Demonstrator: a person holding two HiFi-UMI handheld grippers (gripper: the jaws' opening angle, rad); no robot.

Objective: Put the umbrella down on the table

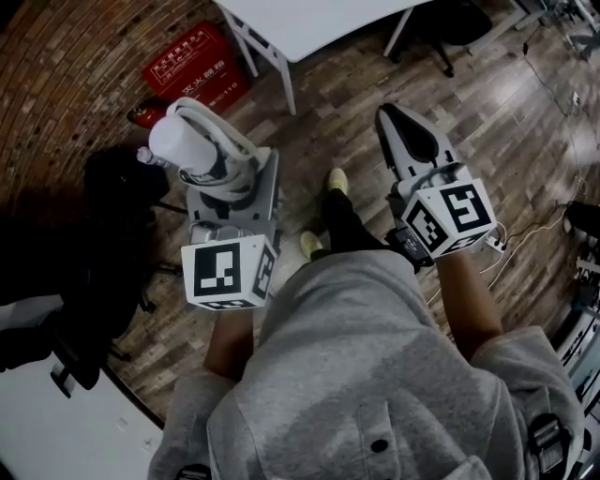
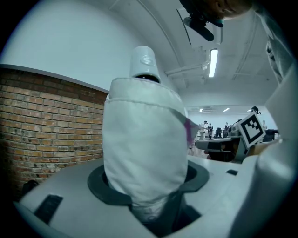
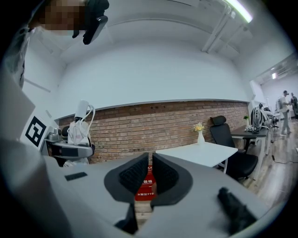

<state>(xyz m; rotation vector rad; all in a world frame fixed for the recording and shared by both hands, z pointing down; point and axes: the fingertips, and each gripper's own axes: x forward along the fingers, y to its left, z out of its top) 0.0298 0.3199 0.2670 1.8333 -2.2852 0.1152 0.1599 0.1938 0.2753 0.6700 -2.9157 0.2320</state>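
Observation:
A folded white umbrella stands upright in my left gripper, whose jaws are shut on its fabric body. In the left gripper view the umbrella fills the middle, its white cap on top, with the left gripper clamped round its lower part. My right gripper hangs beside it over the wooden floor, jaws nearly together and holding nothing. The right gripper points toward a white table by the brick wall; the umbrella shows at the left. From the head view the table lies ahead.
A red box stands on the floor by the brick wall, left of the table legs. A black office chair is at my left, another chair right of the table. A vase with flowers sits on the table. Cables trail at the right.

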